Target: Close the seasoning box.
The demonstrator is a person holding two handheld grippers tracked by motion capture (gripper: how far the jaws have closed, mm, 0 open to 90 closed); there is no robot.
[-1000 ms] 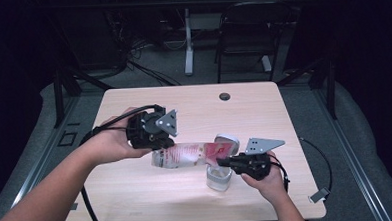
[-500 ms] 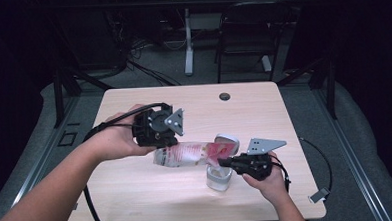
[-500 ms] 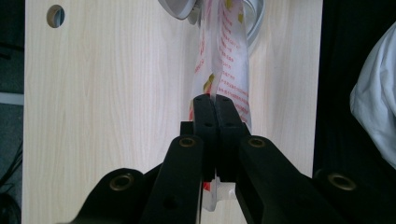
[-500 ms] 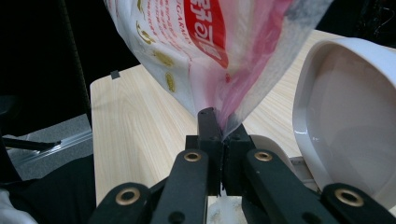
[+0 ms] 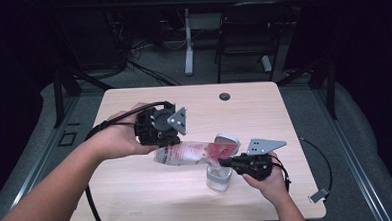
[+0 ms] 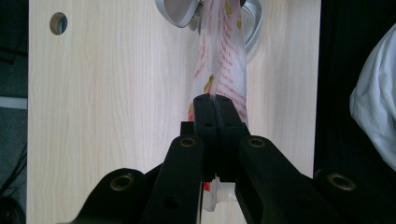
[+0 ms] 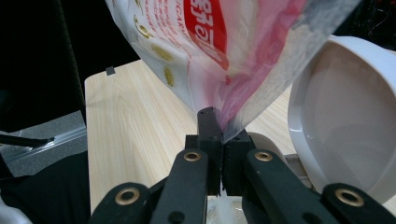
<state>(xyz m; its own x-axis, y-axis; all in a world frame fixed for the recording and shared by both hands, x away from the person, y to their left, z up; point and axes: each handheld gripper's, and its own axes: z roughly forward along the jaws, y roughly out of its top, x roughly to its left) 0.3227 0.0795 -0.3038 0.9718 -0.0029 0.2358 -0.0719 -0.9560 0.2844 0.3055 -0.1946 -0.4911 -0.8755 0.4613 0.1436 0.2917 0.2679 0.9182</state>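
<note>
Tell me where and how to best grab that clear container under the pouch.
Grip the container across its side walls, coming level from the bare table side at the left. Above, the pouch and the open lid cover its mouth, and the right gripper blocks the right.

White Korean-looking characters stood on a red panel of the clear bag, at the top centre of the right gripper view; rows of red print ran down it, too blurred to read.
</note>
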